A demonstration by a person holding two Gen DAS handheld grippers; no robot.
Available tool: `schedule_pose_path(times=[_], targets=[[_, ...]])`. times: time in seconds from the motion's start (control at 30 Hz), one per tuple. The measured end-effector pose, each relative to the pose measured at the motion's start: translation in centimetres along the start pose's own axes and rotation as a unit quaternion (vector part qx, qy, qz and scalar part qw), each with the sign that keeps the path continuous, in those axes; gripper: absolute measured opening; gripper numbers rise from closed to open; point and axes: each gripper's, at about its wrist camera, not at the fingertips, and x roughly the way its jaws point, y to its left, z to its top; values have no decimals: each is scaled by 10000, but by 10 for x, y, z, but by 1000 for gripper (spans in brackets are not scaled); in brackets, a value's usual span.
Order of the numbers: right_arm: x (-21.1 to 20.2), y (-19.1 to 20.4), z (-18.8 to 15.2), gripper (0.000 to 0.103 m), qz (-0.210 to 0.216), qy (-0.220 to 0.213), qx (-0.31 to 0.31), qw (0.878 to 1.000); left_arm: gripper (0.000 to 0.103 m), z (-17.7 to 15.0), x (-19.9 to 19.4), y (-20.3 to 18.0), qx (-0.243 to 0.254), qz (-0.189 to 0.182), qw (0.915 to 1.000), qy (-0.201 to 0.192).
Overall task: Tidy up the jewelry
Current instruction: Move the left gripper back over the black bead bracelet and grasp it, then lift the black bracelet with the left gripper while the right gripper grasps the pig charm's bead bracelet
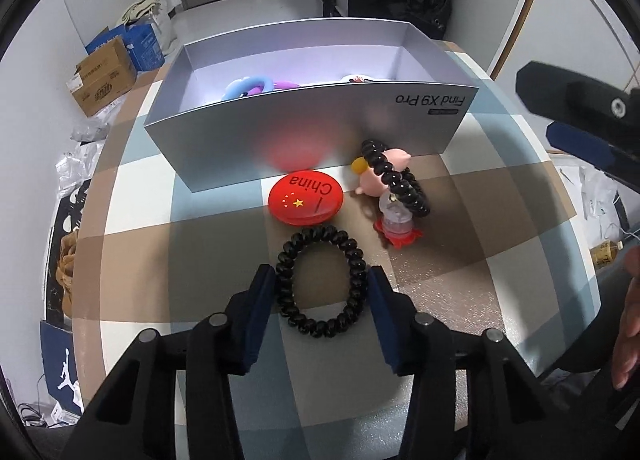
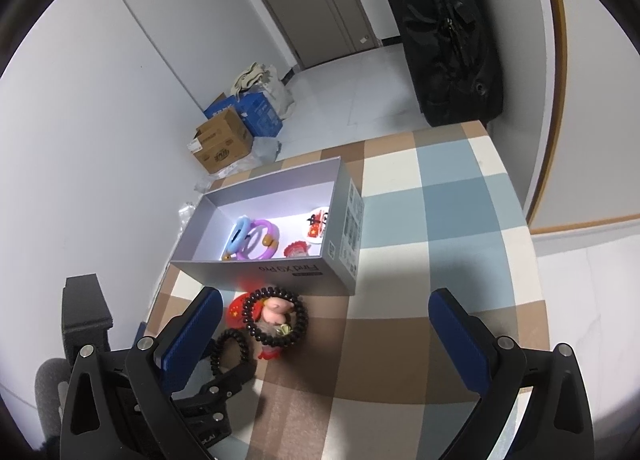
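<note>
Where the left tool [image 1: 322,280] straddles it: black coil hair tie [image 1: 321,280] (flat on table).

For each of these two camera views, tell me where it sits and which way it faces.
Left wrist: on the left gripper, angled down; its fingers flank the black spiral hair tie; a hand shows at right.
Right wrist: on the open right gripper, higher, looking down over the checked table.
Both share the grey box, the red badge and the pink pig.
</note>
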Motion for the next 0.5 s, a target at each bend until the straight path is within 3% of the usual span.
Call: schedule_pose_path(times=[0.2, 0.5], targets=[[6, -1, -1, 103, -24, 91, 27, 10000, 37, 5, 1, 15, -382, -325, 9987, 111], [14, -3, -6, 103, 57, 264, 82, 9996, 37, 12, -5, 28, -715, -436, 9965, 17]])
